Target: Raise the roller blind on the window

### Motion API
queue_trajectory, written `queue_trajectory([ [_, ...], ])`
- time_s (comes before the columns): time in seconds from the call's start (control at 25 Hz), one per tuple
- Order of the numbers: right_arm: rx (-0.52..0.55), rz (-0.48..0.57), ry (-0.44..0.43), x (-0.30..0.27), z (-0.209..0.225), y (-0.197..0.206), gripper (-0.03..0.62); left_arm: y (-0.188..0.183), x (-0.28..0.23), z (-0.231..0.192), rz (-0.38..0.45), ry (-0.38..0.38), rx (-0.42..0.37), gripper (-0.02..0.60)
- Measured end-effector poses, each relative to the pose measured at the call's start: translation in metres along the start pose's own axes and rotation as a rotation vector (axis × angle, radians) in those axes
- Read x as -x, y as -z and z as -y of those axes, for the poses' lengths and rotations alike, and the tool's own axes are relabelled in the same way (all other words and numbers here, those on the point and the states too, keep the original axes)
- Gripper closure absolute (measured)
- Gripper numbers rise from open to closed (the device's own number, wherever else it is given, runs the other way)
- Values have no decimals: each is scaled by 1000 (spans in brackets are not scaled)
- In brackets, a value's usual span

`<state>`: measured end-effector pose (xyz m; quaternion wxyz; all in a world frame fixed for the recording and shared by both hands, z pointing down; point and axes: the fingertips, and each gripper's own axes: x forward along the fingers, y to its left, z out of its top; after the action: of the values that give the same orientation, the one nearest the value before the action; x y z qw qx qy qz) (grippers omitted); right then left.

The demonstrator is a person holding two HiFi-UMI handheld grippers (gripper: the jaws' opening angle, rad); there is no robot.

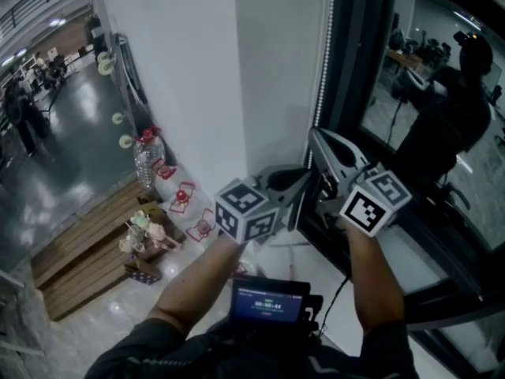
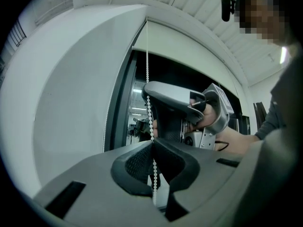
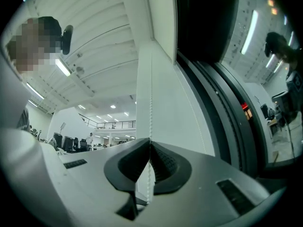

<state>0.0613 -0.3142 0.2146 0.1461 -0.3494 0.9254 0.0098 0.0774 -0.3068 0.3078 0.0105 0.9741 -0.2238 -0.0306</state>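
Observation:
A white bead chain (image 1: pixel 323 54) hangs down the left edge of the dark window (image 1: pixel 426 93). In the left gripper view the chain (image 2: pixel 147 56) drops into my left gripper (image 2: pixel 152 144), whose jaws are shut on it. My right gripper (image 2: pixel 150 94) holds the same chain just above the left one. The right gripper view shows the chain (image 3: pixel 151 93) running straight up from my right gripper (image 3: pixel 150 144), pinched between its shut pads. In the head view my left gripper (image 1: pixel 306 183) sits below my right gripper (image 1: pixel 315 139), both at the chain. A white band (image 2: pixel 199 51) crosses the window top.
A white wall (image 1: pixel 181 77) stands left of the window frame. On the floor below lie a water bottle (image 1: pixel 146 160), a wooden pallet (image 1: pixel 87 251) and a small box of items (image 1: pixel 142 247). A device with a lit screen (image 1: pixel 268 302) hangs at the person's chest.

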Motion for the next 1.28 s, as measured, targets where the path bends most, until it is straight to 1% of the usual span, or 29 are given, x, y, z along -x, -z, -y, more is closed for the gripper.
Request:
queue_trajectory([
  [0.36, -66, -106, 51, 16, 14, 66, 591, 69, 0, -5, -114, -15, 103, 577],
  [0.48, -72, -111, 57, 18, 17, 70, 591, 73, 1, -7, -114, -10, 123, 578],
  [0.64, -69, -113, 56, 16, 17, 68, 591, 71, 1, -5, -117, 2, 111, 578],
  [0.76, -72, -110, 64, 16, 20, 71, 591, 70, 9, -11, -122, -40, 83, 575],
  [0.8, -72, -109, 66, 16, 21, 71, 591, 67, 12, -14, -117, -58, 75, 572],
  [0.84, -71, -109, 68, 16, 22, 71, 591, 60, 15, -18, -100, -74, 73, 549],
  [0.88, -71, -110, 69, 15, 22, 71, 591, 49, 19, -21, -72, -89, 75, 528],
  [0.96, -74, -113, 70, 15, 21, 72, 591, 20, 27, -25, 1, -106, 71, 528],
  [1.0, -73, -112, 68, 14, 20, 73, 591, 4, 28, -25, 32, -106, 57, 528],
  [1.08, -67, -108, 64, 13, 19, 74, 591, -25, 27, -22, 69, -87, 10, 528],
  [1.12, -65, -107, 62, 12, 19, 74, 591, -38, 25, -20, 76, -73, -9, 528],
  [1.2, -66, -109, 62, 11, 17, 75, 591, -60, 19, -18, 94, -55, -24, 528],
  [1.28, -69, -114, 65, 10, 16, 76, 591, -78, 11, -22, 110, -61, -43, 528],
])
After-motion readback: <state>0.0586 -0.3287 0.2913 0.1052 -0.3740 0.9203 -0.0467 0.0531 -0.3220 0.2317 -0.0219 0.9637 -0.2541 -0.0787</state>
